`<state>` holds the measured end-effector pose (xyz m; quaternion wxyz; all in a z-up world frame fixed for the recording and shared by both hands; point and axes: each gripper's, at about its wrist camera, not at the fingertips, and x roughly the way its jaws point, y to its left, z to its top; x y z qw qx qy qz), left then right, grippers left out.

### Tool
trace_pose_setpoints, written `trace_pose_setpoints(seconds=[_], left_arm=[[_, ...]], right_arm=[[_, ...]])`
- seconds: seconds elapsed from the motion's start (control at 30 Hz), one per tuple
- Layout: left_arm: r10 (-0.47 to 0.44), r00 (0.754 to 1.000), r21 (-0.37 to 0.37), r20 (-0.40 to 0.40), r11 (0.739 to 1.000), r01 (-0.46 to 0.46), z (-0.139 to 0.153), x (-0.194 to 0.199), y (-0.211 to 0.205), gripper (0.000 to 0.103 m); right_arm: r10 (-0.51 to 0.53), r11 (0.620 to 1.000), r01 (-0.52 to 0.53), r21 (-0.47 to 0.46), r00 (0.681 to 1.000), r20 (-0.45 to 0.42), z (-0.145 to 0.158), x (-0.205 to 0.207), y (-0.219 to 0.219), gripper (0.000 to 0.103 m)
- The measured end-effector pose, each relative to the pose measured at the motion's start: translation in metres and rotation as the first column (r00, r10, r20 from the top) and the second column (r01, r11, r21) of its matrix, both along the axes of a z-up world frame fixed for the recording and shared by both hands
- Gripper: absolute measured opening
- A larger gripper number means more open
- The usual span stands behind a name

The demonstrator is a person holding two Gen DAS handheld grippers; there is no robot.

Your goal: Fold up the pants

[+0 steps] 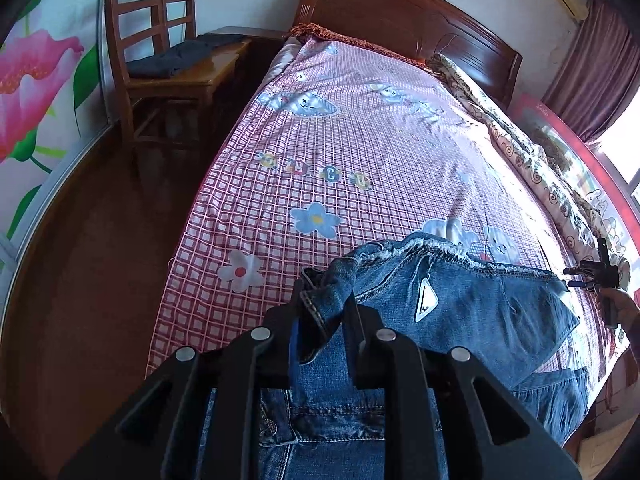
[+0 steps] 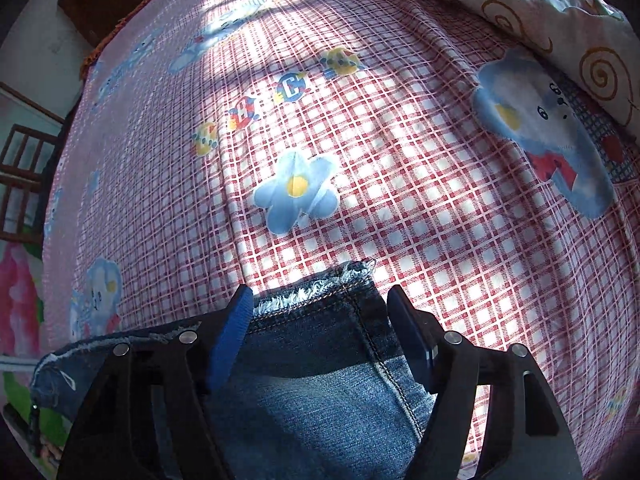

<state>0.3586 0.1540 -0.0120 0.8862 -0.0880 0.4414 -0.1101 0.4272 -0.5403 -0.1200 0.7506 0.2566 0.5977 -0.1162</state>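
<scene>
The left claw (image 1: pixel 326 308) is pinched tight on a bunched-up bit of the jeans (image 1: pixel 460 312). That blue cloth is squeezed between its two black fingers (image 1: pixel 362 320) and lifted a little off the bed. Below the claw, more of the jeans hangs down, with the thick seams and a shiny button part showing. To the right of the claw, the rest of the jeans lies spread on the checked sheet (image 1: pixel 320 140). A small white triangle tag (image 1: pixel 425 300) sits on the cloth just right of the claw. A frayed white edge runs along the far side of the jeans.

The right claw (image 2: pixel 320 304) stands partly open, and no earlier picture is here to tell more. A frayed end of the jeans (image 2: pixel 320 360) lies between its two fingers, but the blue pads (image 2: pixel 234 332) do not press on it. There is a gap on each side of the cloth. The frayed tip pokes out just past the fingertips.

In front of the right claw is a blue flower (image 2: pixel 296 196) printed on the sheet. Far off to the right is a blue elephant picture (image 2: pixel 532 128). Far from the left claw, a wooden chair (image 1: pixel 168 56) stands beside the bed, with dark clothes on it.
</scene>
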Motion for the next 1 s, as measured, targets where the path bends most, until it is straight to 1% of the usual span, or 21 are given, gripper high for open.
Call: trace_pose_setpoints(seconds=[0.1, 0.17, 0.2, 0.23, 0.27, 0.3, 0.33, 0.43, 0.47, 0.53, 0.63, 0.67, 0.77, 0.87, 0.97, 1.0], left_arm=[[-0.008, 1.0, 0.008, -0.006, 1.0, 0.008, -0.002, 0.001, -0.003, 0.017], [-0.011, 1.0, 0.008, -0.008, 1.0, 0.011, -0.003, 0.002, -0.004, 0.017], [-0.011, 1.0, 0.009, -0.009, 1.0, 0.011, -0.003, 0.002, -0.003, 0.017], [-0.008, 1.0, 0.008, -0.009, 1.0, 0.008, -0.004, 0.002, -0.003, 0.017], [-0.003, 1.0, 0.007, -0.01, 1.0, 0.003, -0.004, 0.003, -0.002, 0.018], [0.003, 1.0, 0.004, -0.009, 1.0, -0.003, -0.003, 0.004, -0.001, 0.018], [0.011, 1.0, 0.003, -0.007, 1.0, -0.011, -0.002, 0.005, 0.0, 0.018], [0.042, 0.999, -0.016, 0.011, 0.999, -0.042, 0.001, 0.006, 0.005, 0.018], [0.05, 0.998, -0.028, 0.022, 0.998, -0.05, 0.003, 0.005, 0.008, 0.018], [0.063, 0.997, -0.054, 0.041, 0.997, -0.061, 0.005, 0.003, 0.013, 0.018], [0.073, 0.995, -0.096, 0.069, 0.993, -0.067, 0.008, -0.004, 0.019, 0.017], [0.078, 0.994, -0.115, 0.08, 0.991, -0.069, 0.01, -0.007, 0.022, 0.017], [0.09, 0.99, -0.175, 0.108, 0.982, -0.071, 0.014, -0.019, 0.03, 0.017], [0.105, 0.983, -0.234, 0.148, 0.97, -0.068, 0.02, -0.039, 0.042, 0.017], [0.115, 0.978, -0.291, 0.171, 0.955, -0.062, 0.023, -0.065, 0.056, 0.018], [0.12, 0.977, -0.305, 0.177, 0.95, -0.062, 0.023, -0.074, 0.059, 0.018]], right_arm=[[0.007, 1.0, -0.007, -0.03, 1.0, -0.007, -0.006, 0.011, -0.003, 0.069], [0.033, 0.998, -0.036, -0.059, 0.999, -0.039, -0.012, 0.017, 0.002, 0.069], [0.058, 0.994, -0.063, -0.094, 0.997, -0.056, -0.014, 0.019, 0.008, 0.064], [0.105, 0.982, -0.118, -0.147, 0.99, -0.091, -0.015, 0.022, 0.017, 0.058], [0.158, 0.963, -0.18, -0.198, 0.98, -0.125, -0.015, 0.024, 0.024, 0.041], [0.182, 0.959, -0.202, -0.201, 0.977, -0.116, -0.012, 0.025, 0.027, 0.02], [0.181, 0.963, -0.197, -0.182, 0.978, -0.103, -0.009, 0.026, 0.027, 0.02], [0.226, 0.938, -0.243, -0.249, 0.97, -0.093, 0.001, 0.025, 0.038, 0.018], [0.223, 0.937, -0.234, -0.261, 0.972, -0.07, 0.008, 0.022, 0.039, 0.018], [0.227, 0.936, -0.216, -0.278, 0.974, 0.008, 0.027, 0.014, 0.039, 0.018], [0.264, 0.92, -0.222, -0.322, 0.96, 0.093, 0.059, -0.004, 0.045, 0.018], [0.265, 0.921, -0.214, -0.327, 0.957, 0.121, 0.071, -0.013, 0.046, 0.018], [0.28, 0.917, -0.194, -0.349, 0.936, 0.214, 0.104, -0.048, 0.048, 0.018], [0.269, 0.923, -0.154, -0.354, 0.914, 0.305, 0.129, -0.102, 0.051, 0.018], [0.26, 0.924, -0.122, -0.361, 0.895, 0.362, 0.137, -0.16, 0.059, 0.018], [0.249, 0.928, -0.111, -0.355, 0.894, 0.372, 0.138, -0.18, 0.06, 0.018]])
